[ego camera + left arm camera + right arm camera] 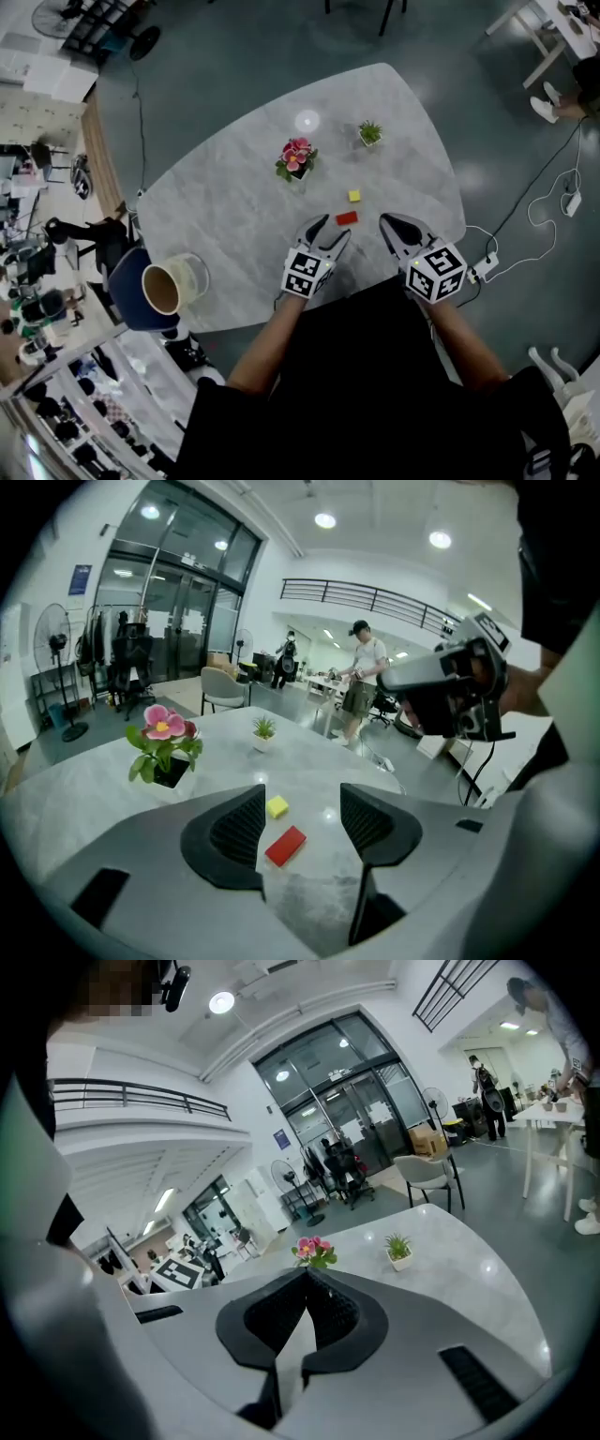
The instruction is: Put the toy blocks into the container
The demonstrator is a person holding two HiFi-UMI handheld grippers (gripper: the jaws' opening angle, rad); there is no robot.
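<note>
Pale marbled rounded surface (234, 225) fills my head view, with a round beige container (173, 286) at its left edge. My left hand-held gripper (333, 228) hovers with its jaws apart, just short of the flat red toy block (347, 217). My right hand-held gripper (386, 221) is pressed together, empty. Beyond the red block lies a small yellow toy cube (354, 196).

the table (225, 225) is pale grey, faintly marbled. red block (346, 217) and yellow block (353, 196) are plain, unpatterned. the flower (297, 150) is pink (yellow at the centre) over green leaves; the plant (264, 727) is green, its pot (262, 745) white. the cup (194, 278) is tan inside. left gripper (330, 231) and right gripper (386, 223) have black jaws and cubes of black-and-white squares.
</note>
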